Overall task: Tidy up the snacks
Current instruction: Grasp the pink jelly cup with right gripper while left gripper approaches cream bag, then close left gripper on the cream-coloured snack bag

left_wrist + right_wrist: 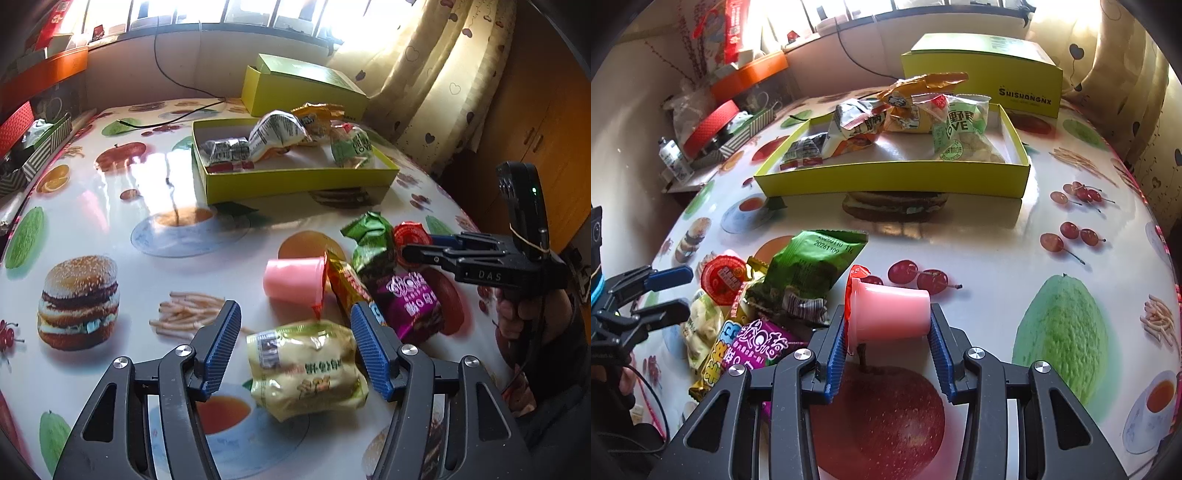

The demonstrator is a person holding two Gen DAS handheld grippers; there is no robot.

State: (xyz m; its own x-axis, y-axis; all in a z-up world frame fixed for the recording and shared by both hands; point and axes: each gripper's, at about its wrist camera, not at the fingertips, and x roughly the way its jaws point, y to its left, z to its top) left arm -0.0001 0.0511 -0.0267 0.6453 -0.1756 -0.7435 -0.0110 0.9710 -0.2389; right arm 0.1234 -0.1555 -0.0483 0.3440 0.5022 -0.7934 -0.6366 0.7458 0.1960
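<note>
My right gripper is clamped on the pink jelly cup. The cup lies on its side on the tablecloth, so one blue pad presses near its red foil lid and the other against its bottom end; I think this is the only way to take it without crushing the soft wall. It is not lifted yet, it seems to rest on the table.

My left gripper has its jaws apart, and the yellow snack bag lies between them, not pressed by either pad. I judge that I hold the jaws wide because the bag is puffy and needs room on both sides.

Just beside these two lies the pile that waits: a green packet, a purple candy packet, a long gold wrapper and a small round red cup, touching and partly over each other.

Farther away stands the open yellow tray, the place where the snacks go. Inside it are already a dark small packet, a white and orange bag, an orange bag and a green "LOVE" bag; the near part of its floor is free. Behind it stands its yellow lid, set apart so the tray stays open.
</note>
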